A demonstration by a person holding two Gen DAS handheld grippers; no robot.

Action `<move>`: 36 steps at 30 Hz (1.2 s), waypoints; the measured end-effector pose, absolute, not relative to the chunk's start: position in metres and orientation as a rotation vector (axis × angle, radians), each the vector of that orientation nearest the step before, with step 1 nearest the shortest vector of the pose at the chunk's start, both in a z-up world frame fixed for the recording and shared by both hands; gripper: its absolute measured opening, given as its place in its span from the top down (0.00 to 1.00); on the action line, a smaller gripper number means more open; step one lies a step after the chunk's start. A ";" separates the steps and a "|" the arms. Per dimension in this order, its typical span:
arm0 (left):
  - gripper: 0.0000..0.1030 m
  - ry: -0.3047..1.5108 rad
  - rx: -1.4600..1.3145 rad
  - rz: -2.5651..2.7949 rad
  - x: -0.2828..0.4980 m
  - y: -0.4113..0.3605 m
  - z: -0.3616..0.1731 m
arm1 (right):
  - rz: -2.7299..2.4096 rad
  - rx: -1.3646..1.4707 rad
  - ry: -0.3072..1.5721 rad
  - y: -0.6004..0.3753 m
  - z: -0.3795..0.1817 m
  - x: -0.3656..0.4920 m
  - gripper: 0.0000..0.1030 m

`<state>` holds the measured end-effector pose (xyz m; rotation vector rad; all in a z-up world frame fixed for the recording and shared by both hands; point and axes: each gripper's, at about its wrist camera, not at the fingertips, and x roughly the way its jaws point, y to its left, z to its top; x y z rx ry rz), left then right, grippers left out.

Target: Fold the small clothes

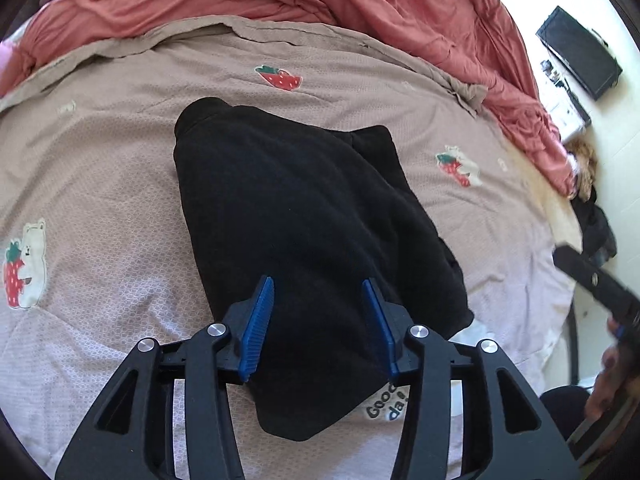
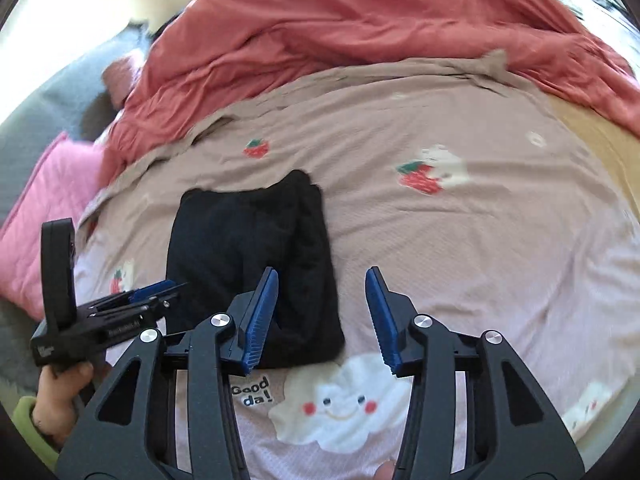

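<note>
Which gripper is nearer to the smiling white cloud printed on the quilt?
The right. The right gripper hangs open just above the cloud print, beside the black garment. The left gripper, also open, is over the garment, away from the cloud.

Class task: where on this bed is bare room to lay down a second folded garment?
Free: beige quilt right of the folded black garment, past the strawberry-bear print. Crowded: rumpled red blanket behind, pink pillow left.
</note>
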<state>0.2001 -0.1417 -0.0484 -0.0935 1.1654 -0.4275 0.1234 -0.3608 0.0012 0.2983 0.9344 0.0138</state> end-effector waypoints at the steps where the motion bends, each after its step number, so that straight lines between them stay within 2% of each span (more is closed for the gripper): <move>1: 0.57 1.162 -0.077 -0.423 0.199 -0.143 -0.049 | 0.029 0.279 0.942 -0.358 -0.002 0.132 0.63; 8: 0.57 1.120 0.019 -0.394 0.189 -0.152 -0.050 | 0.154 0.306 0.990 -0.348 -0.037 0.173 0.64; 11: 0.57 1.120 0.003 -0.375 0.188 -0.150 -0.051 | 0.199 0.385 1.023 -0.350 -0.055 0.192 0.70; 20: 0.55 1.109 -0.035 -0.358 0.187 -0.150 -0.051 | 0.254 0.471 1.074 -0.347 -0.088 0.228 0.70; 24: 0.49 1.107 -0.046 -0.358 0.187 -0.151 -0.052 | 0.280 0.493 1.082 -0.345 -0.096 0.231 0.70; 30: 0.46 1.082 -0.038 -0.345 0.182 -0.154 -0.051 | 0.324 0.513 1.065 -0.343 -0.093 0.231 0.96; 36: 0.46 1.066 -0.048 -0.344 0.178 -0.154 -0.043 | 0.328 0.449 0.963 -0.348 -0.061 0.223 0.98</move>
